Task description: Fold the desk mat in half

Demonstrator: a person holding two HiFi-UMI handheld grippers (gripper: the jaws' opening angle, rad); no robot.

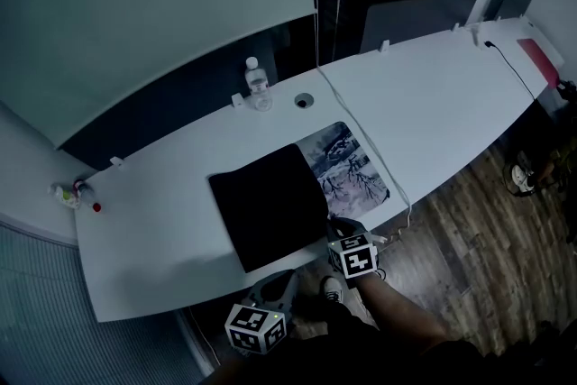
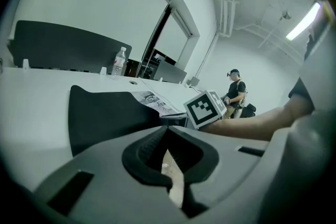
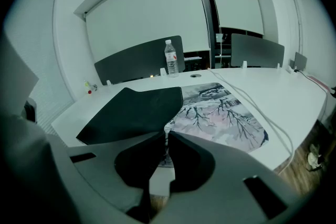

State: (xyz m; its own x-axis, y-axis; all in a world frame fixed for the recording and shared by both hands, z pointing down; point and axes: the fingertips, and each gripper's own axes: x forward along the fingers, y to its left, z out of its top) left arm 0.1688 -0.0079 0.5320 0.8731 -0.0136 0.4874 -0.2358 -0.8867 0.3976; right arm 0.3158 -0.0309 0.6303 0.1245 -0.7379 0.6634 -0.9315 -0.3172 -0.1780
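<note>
On the desk [image 1: 433, 104], the desk mat [image 1: 270, 203] lies part-folded, black underside up.

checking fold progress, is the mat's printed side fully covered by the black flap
No, in the head view the desk mat's printed half lies bare beside the black flap.

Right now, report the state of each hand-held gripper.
Left hand-held gripper: closed, holding nothing.
Right hand-held gripper: closed on the black folded-over edge of the desk mat.
</note>
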